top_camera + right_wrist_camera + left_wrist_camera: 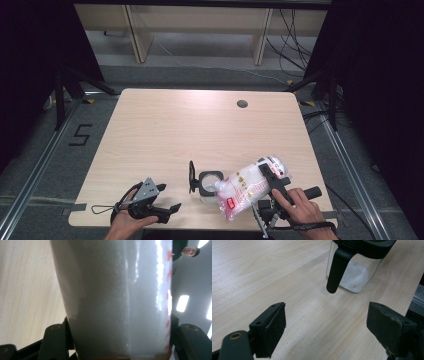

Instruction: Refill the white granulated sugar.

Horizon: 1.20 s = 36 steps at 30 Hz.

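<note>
The left gripper [167, 197] rests at seven o'clock on the table [165, 125], its jaws wide apart around bare wood, and its own camera cuts off the top of the clear jar [354, 277] lying ahead at one o'clock. The jar's contents are hard to make out beyond a pale dusting at the bottom. At five o'clock the right gripper [272, 180] clamps the bag of white granules [247, 187], tilted with its mouth at the jar's open rim, the bag hiding most of both jaws in the right gripper view.
</note>
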Available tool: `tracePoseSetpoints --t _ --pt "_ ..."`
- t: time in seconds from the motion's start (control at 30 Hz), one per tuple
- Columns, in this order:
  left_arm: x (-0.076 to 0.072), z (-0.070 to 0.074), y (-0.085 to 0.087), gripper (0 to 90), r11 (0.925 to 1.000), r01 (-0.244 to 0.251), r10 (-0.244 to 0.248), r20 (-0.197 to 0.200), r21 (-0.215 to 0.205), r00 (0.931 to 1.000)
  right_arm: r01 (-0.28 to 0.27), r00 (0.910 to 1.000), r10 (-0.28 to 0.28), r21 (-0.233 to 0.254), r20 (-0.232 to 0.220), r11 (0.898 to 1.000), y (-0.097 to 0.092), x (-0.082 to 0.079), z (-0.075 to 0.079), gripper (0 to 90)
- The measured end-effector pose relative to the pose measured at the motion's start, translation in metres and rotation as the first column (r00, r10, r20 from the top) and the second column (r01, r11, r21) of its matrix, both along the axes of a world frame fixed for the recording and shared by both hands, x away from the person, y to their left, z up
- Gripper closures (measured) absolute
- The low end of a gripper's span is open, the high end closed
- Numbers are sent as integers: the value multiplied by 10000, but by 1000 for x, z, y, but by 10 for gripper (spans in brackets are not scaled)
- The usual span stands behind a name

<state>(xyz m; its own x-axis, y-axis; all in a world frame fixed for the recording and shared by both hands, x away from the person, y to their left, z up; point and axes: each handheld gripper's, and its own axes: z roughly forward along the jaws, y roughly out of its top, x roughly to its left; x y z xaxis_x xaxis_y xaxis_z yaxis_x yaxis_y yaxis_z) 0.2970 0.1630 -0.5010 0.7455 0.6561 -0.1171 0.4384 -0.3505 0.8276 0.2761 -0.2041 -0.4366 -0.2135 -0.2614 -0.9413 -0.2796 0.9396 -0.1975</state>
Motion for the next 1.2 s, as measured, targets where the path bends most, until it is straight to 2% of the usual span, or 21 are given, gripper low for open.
tracePoseSetpoints --t 0.03,0.07,0.1,0.13,0.17,0.2,0.23,0.3,0.37,0.5,0.53,0.57,0.7,0.73,0.77,0.9,0.97,1.1,1.13,1.2 --pt "0 0 0 154 10000 3 -3 1 0 10000 -32 10000 31 -68 -46 10000 0 0 1 392" --pt "0 0 0 154 10000 6 -6 2 6 10000 154 9998 -154 0 -124 9999 -1 -1 0 392" --pt "0 0 0 154 10000 5 -5 5 7 10000 98 9999 -97 172 -73 9998 -2 -1 -1 393" --pt "0 0 0 154 10000 2 -2 1 6 10000 -11 10000 11 -30 -16 10000 -2 0 1 393" --pt "0 0 0 154 10000 4 -4 1 8 10000 115 9999 -115 -8 -68 9999 -1 -1 1 393" --pt "0 0 0 154 10000 0 0 -2 1 10000 -81 10000 80 236 41 9997 -2 0 0 393" --pt "0 0 0 154 10000 2 -2 -4 6 10000 -127 9999 127 248 10 9996 -3 0 -1 393" --pt "0 0 0 154 10000 6 -6 5 17 10000 -23 10000 23 70 63 10000 -2 -1 1 393" --pt "0 0 0 154 10000 7 -7 -2 10 10000 193 9998 -189 289 -111 9994 -3 -2 0 394" --pt "0 0 0 154 10000 7 -7 -1 7 10000 266 9996 -264 271 -83 9993 -4 -3 3 395" --pt "0 0 0 154 10000 5 -5 -4 6 10000 182 9998 -181 110 -102 9998 -3 -2 5 395" --pt "0 0 0 154 10000 10 -10 -1 11 10000 24 10000 -24 279 -24 9996 -4 -2 4 395" --pt "0 0 0 154 10000 12 -12 -6 12 10000 91 9999 -89 247 -70 9997 -5 -2 4 395" --pt "0 0 0 154 10000 9 -9 -1 4 10000 -33 10000 33 243 -31 9997 -5 -1 4 396" --pt "0 0 0 154 10000 12 -12 -2 9 10000 354 9992 -349 258 -210 9990 -5 -3 4 396" --pt "0 0 0 154 10000 13 -13 -4 11 10000 -31 9999 36 387 -133 9992 -6 0 3 395" --pt "0 0 0 154 10000 14 -14 -4 8 10000 -121 9999 123 287 -70 9995 -6 0 4 396" --pt "0 0 0 154 10000 16 -16 -3 8 10000 -174 9998 175 241 -22 9996 -6 0 5 396" --pt "0 0 0 154 10000 15 -15 -3 10 10000 -52 10000 55 458 -68 9989 -7 0 4 396" --pt "0 0 0 154 10000 14 -14 -2 8 10000 21 9999 -17 380 -110 9993 -7 -1 4 396"
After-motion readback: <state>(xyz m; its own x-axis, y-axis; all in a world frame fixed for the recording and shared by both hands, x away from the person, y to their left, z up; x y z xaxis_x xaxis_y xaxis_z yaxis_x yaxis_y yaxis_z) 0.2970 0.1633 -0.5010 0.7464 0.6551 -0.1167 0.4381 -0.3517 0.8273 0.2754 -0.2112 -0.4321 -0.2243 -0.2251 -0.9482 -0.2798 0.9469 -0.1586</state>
